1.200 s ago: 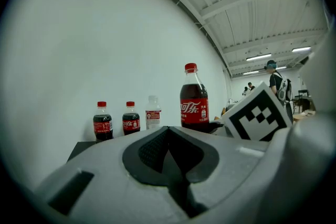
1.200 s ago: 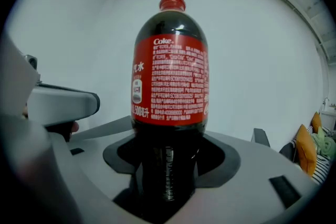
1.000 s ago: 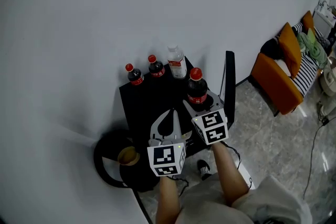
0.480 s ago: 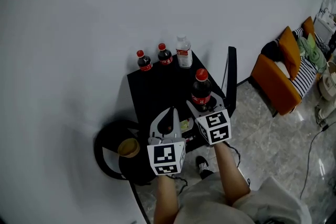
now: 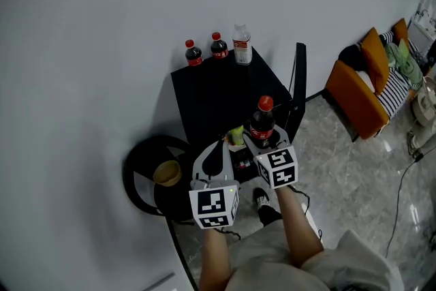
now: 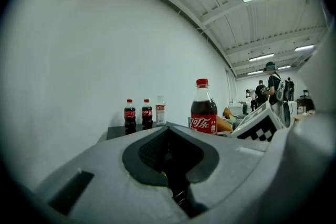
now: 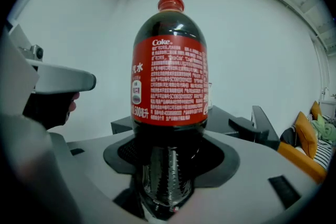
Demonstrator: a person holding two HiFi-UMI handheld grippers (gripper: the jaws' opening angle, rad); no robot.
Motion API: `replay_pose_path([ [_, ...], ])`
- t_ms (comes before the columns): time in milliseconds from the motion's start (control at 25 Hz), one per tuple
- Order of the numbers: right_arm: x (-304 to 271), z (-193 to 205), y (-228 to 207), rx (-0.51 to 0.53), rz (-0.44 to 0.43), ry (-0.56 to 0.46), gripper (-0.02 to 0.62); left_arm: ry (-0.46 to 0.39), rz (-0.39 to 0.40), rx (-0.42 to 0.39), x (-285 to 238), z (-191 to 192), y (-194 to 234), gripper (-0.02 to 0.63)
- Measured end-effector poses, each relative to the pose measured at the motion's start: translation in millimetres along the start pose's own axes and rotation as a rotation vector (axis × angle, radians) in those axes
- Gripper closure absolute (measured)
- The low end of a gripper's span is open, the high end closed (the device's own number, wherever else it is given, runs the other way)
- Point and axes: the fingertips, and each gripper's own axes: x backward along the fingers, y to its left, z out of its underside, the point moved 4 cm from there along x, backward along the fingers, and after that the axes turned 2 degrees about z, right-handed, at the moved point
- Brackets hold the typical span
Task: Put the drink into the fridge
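The right gripper (image 5: 264, 141) is holding the cola bottle (image 5: 261, 120) low down on its body. The bottle stands straight up, with its red cap on top. The left gripper (image 5: 219, 145) has its jaws closed together and nothing in them. The black box against the white wall (image 5: 102, 44) looks like the small black fridge (image 5: 218, 95). The held bottle is up in the air, over its front edge. So the drink has been picked up, but it is not in the fridge yet. It still has to go down and in. I cannot see the inside of the fridge from here. A tall black panel (image 5: 298, 88) sticks out at the fridge's right side. It may be the open door, and the bottle is near it, so go gently there. Two small cola bottles (image 5: 193, 53) and a water bottle (image 5: 242, 45) stand at the back of the top, well away. A round black thing (image 5: 139, 177) sits on the floor to the left. The floor (image 5: 354, 174) to the right has more room.
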Motion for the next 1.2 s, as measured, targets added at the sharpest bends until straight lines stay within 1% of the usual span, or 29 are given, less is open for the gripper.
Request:
replay_pose_path([
  [200,28.4,51.8,13.2,0.0,-0.008,0.079,0.331,0.039,0.013,0.045,27.2,23.5,-20.9,0.597],
  [360,40.9,93.4,16.3,-0.07,-0.042,0.077,0.331,0.077,0.005,0.05,42.2,43.2,-31.5,0.597],
  [480,45.7,132.4,16.3,-0.119,-0.036,0.109,0.331,0.109,-0.005,0.061,51.2,62.5,-35.6,0.597],
  [600,45.6,167.7,12.4,-0.142,-0.032,0.149,0.331,0.152,-0.018,0.087,56.3,89.8,-35.0,0.597],
  [680,42.7,188.7,6.4,-0.139,-0.039,0.171,0.331,0.191,-0.043,0.116,60.1,112.7,-31.7,0.597],
  [760,31.3,204.1,2.1,-0.134,-0.057,0.195,0.331,0.215,-0.076,0.144,60.1,130.4,-22.9,0.597],
  [840,12.2,217.5,-0.7,-0.153,-0.087,0.23,0.331,0.225,-0.09,0.162,52.5,144.5,-15.4,0.597],
  [960,-14.0,239.5,-7.1,-0.161,-0.113,0.266,0.331,0.227,-0.06,0.182,33.3,167.3,-18.7,0.597],
  [1200,-83.0,266.4,-31.4,-0.07,-0.131,0.258,0.331,0.161,-0.02,0.159,-14.7,201.8,-20.6,0.597],
])
